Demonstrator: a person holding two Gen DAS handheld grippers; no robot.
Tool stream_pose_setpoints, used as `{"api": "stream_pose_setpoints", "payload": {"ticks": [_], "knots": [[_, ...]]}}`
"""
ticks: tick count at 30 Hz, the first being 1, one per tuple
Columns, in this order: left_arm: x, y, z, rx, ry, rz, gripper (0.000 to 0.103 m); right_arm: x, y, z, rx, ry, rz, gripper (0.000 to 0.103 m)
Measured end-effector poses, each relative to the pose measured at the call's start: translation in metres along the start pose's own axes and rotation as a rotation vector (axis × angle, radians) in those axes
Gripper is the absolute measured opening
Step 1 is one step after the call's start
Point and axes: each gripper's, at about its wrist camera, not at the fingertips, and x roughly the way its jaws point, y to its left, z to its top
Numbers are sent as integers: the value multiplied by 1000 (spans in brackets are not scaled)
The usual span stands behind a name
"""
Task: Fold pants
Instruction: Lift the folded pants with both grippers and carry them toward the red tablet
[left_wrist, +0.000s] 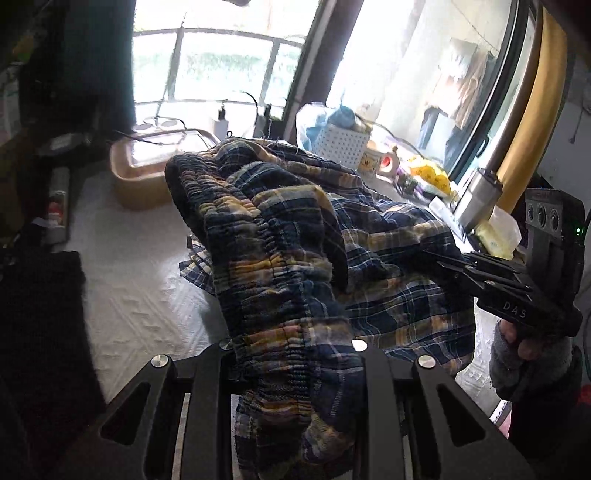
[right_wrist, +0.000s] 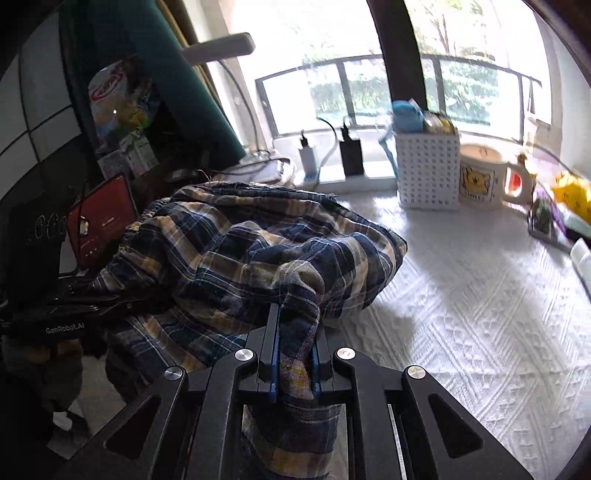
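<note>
Plaid cloth fills your right fingers (right_wrist: 293, 354), clenched on one bunch of the pants (right_wrist: 236, 251), your left fingers (left_wrist: 295, 369) grasping the waistband, so the heap hangs between both hands, above the bench (right_wrist: 480, 295), short of the basket (right_wrist: 428, 173).

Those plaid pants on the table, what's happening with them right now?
A person holding a gripper in each hand is handling the plaid pants on the white tablecloth. The left gripper is clamped on the gathered waistband, and the right gripper is shut on another bunch of the fabric. The pants are still a rumpled heap, partly lifted, with no fold made yet.
</note>
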Motion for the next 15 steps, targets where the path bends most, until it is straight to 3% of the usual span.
{"api": "stream_pose_setpoints", "payload": {"ticks": [15], "knots": [[-104,61,-2,-70,-189,99,22,-6,105,54,-170,-86,92,13]]}}
